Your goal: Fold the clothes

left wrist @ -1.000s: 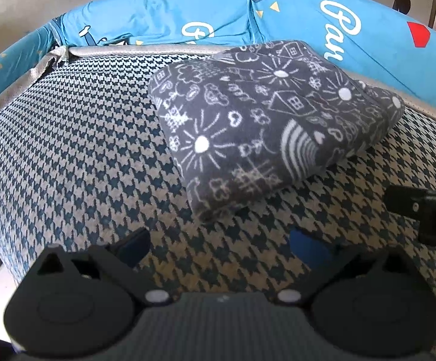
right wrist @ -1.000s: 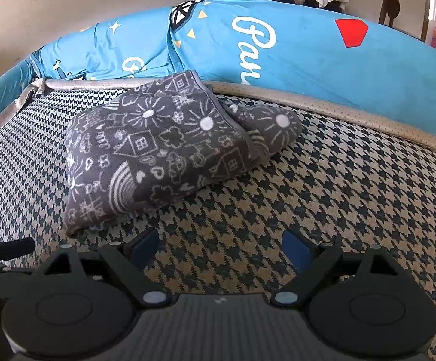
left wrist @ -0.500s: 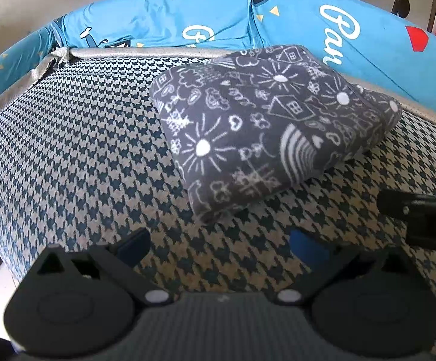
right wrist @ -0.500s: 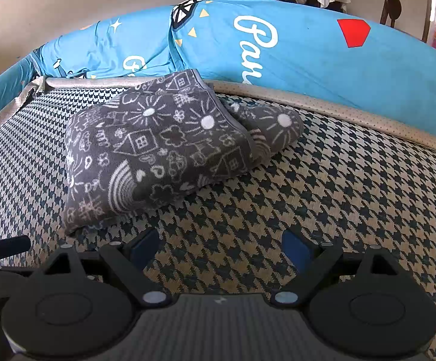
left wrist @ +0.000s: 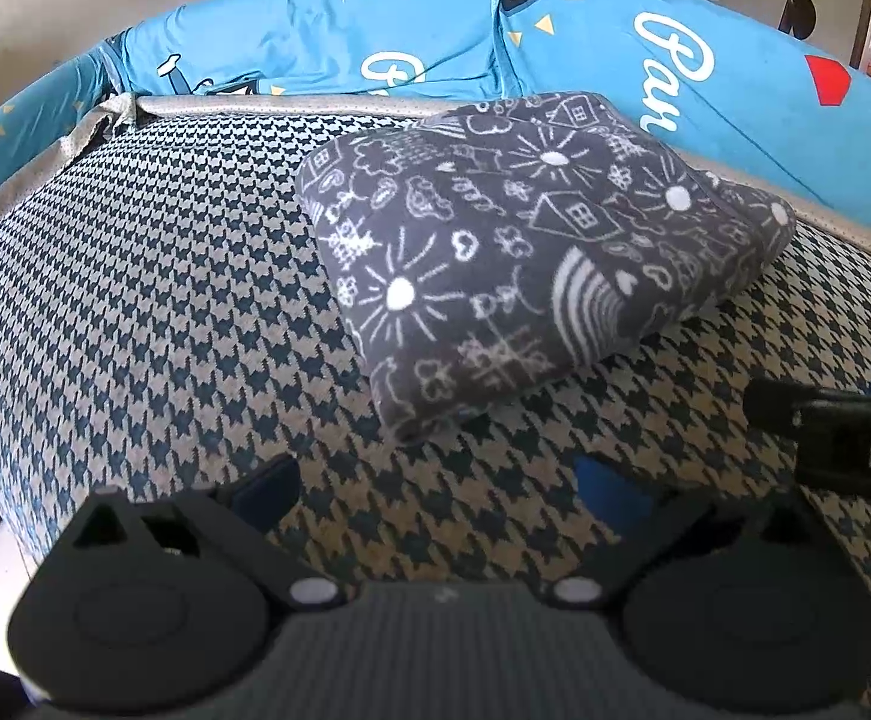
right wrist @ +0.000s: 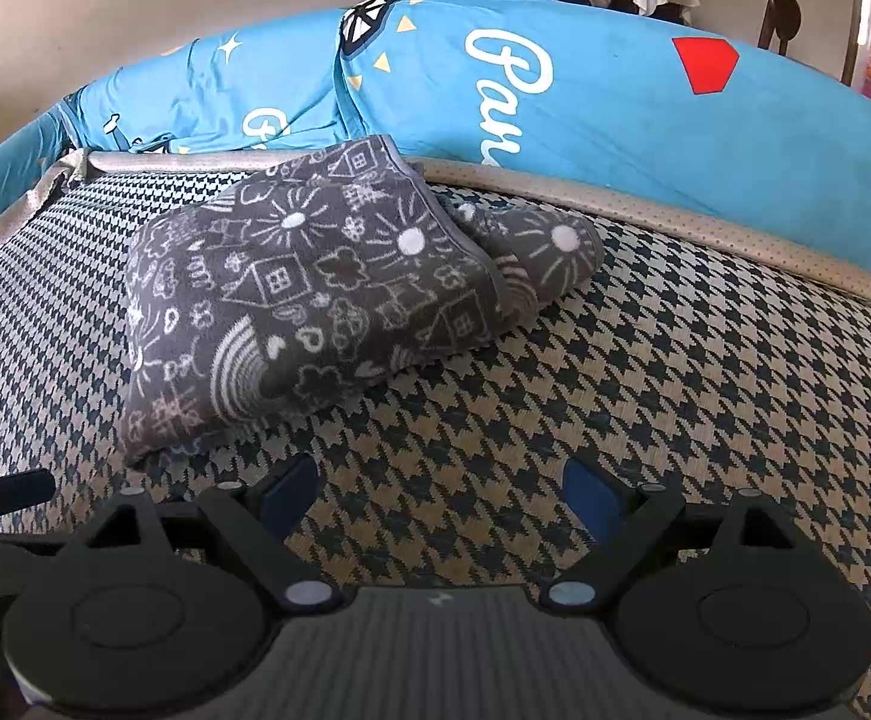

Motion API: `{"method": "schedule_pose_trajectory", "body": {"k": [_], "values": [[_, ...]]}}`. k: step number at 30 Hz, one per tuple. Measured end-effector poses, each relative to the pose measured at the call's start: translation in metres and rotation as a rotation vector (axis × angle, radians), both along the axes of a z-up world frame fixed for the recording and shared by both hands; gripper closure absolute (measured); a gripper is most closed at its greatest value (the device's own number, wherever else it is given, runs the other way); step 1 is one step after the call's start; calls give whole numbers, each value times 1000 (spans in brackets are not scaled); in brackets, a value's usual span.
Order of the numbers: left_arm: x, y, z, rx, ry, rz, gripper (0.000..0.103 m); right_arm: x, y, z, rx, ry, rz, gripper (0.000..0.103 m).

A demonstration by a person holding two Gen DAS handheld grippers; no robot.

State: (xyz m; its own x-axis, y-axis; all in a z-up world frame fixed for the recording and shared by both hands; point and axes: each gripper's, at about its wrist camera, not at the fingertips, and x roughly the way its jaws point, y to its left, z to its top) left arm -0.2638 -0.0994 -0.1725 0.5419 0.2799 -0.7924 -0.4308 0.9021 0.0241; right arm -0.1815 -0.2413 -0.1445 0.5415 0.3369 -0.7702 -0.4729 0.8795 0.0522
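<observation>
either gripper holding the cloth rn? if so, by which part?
Nothing held. Left hand-held gripper and right hand-held gripper are both open, short of the folded grey cloth lying on the houndstooth cushion.

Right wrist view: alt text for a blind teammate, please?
A folded grey doodle-print cloth lies on a houndstooth cushion, ahead-left of the open, empty right tongs. Blue printed bedding runs behind.
</observation>
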Motion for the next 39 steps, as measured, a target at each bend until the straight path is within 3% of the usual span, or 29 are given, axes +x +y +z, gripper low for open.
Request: {"method": "schedule_pose_trajectory", "body": {"k": [39], "values": [[-4,-2,9,-2,6,2,0,3,1,-8,-26,12,-7,13]]}}
